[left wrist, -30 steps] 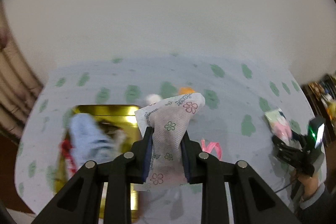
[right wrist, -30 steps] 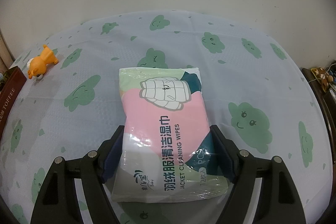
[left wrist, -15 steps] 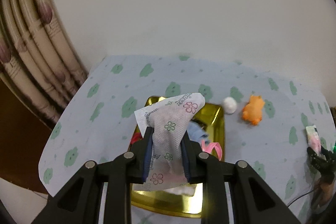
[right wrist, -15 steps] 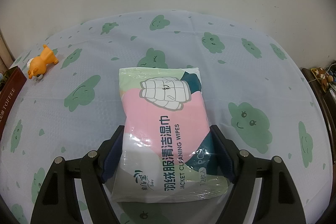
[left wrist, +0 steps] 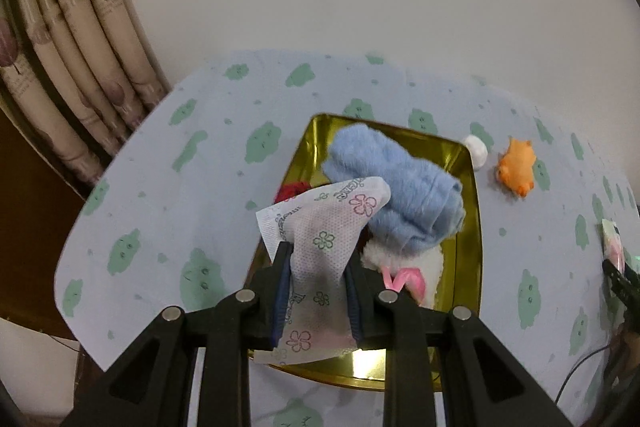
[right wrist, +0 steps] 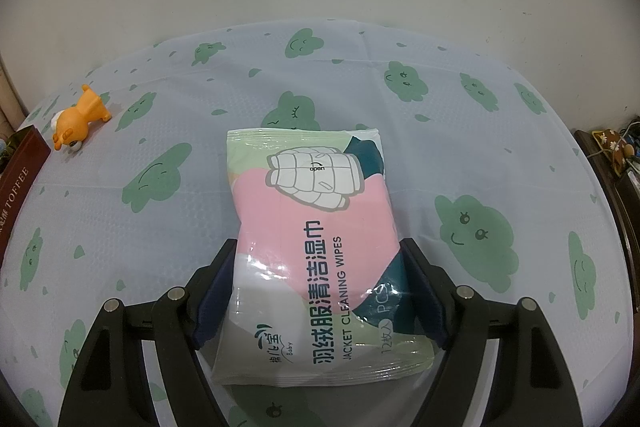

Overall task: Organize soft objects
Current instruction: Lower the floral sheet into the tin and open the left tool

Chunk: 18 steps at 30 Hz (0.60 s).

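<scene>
The left gripper [left wrist: 318,279] pinches a flower-printed white packet [left wrist: 320,247] over the near end of the gold tray [left wrist: 472,211], which holds a blue fluffy cloth [left wrist: 396,187]. Well to the tray's right, the right gripper [right wrist: 318,291] clamps a jacket wipes pack [right wrist: 316,247] above the tablecloth [right wrist: 480,131].

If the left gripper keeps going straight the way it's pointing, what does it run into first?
Probably the blue fluffy cloth piled in the gold tray. The left gripper is shut on a floral-print packet that leads the way, so that would likely touch first; depth is hard to judge here.
</scene>
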Available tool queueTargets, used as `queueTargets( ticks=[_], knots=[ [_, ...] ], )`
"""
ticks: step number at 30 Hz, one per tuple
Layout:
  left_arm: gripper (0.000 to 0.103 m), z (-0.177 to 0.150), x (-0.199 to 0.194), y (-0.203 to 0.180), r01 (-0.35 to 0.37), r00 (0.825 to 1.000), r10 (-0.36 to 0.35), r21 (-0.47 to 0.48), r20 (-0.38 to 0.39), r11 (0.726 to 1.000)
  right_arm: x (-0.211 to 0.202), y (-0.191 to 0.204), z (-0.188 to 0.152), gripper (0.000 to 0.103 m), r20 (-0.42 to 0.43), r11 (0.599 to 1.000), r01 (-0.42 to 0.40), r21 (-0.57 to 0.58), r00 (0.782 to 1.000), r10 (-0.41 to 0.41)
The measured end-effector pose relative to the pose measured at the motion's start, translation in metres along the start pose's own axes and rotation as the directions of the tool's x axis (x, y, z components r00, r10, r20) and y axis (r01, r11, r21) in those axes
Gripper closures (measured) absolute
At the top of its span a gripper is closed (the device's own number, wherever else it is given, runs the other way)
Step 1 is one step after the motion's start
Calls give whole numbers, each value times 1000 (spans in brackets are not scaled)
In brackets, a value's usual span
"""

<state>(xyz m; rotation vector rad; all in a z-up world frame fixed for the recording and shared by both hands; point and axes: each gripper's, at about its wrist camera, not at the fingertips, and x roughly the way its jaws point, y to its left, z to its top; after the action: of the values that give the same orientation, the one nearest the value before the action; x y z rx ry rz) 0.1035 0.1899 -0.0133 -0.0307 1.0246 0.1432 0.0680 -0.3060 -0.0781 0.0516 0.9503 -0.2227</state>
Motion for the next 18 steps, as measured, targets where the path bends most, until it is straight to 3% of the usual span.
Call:
queueTargets(
  ticks=[6,9,12,14,18],
  knots=[
    [73,-3,17,8,26,999,-27,-17,-32,1000,0,1,0,27,0,1000,1,-1,1000,-1],
    [65,-3,19,12,53,997,-54,-22,-53,998,0,1,0,27,0,1000,0,0,1000,0],
    [61,-4,13,14,86,996,-87,-8,-35,996,0,1,0,27,0,1000,1,0,1000,-1],
    [54,-4,9,16,99,995,-99,-6,-18,995,0,1,0,27,0,1000,1,-1,1000,-1],
    [54,-4,-4,20,103,994,-102,-4,50,995,0,1,0,27,0,1000,0,0,1000,0]
  ],
)
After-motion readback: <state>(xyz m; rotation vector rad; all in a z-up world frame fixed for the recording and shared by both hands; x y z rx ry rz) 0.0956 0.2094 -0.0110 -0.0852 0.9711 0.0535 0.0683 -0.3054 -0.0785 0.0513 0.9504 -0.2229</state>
